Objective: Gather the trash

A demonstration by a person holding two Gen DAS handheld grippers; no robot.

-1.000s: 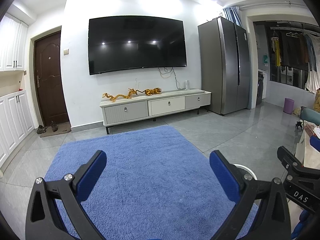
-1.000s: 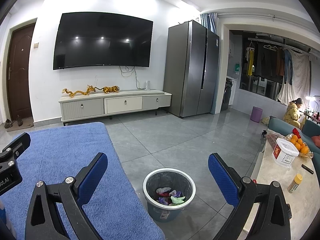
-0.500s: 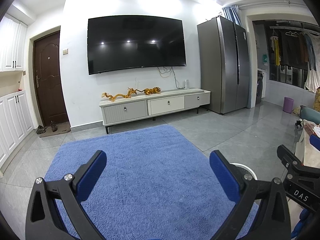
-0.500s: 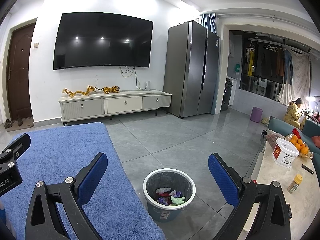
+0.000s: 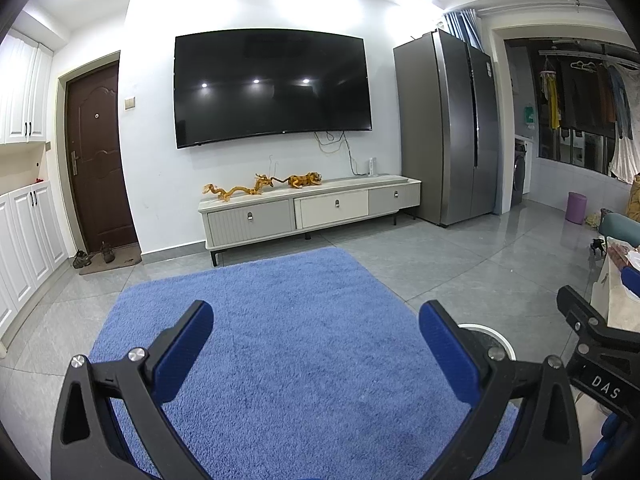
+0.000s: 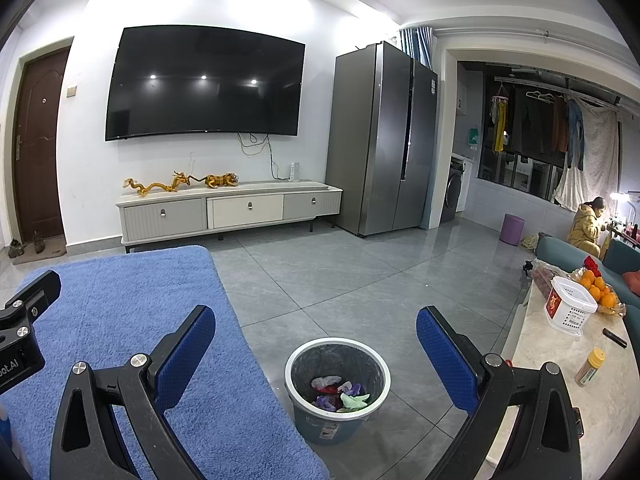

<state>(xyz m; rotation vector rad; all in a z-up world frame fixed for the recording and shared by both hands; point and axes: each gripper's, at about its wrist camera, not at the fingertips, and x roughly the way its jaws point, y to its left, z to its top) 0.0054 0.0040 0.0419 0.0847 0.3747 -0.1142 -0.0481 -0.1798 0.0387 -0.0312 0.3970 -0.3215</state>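
Blue rug fills the floor ahead of our left tool; nothing loose on it that we can see. Grey tile floor ahead of our right tool.

Counter off to the right of the right tool carries a white basket, oranges, a yellow-capped bottle and a small dark object, too small to tell.

Trash bin sits upright on the tile just ahead of and below the right tool, between its fingers in view, just beside the rug edge. Crumpled scraps already in it. From the left tool, only the bin's rim shows past the right finger.

Both tools spread wide, holding nothing.

Right tool is nearer the bin. Judgement: floor trash looks collected; anything left would be on the counter, right side.
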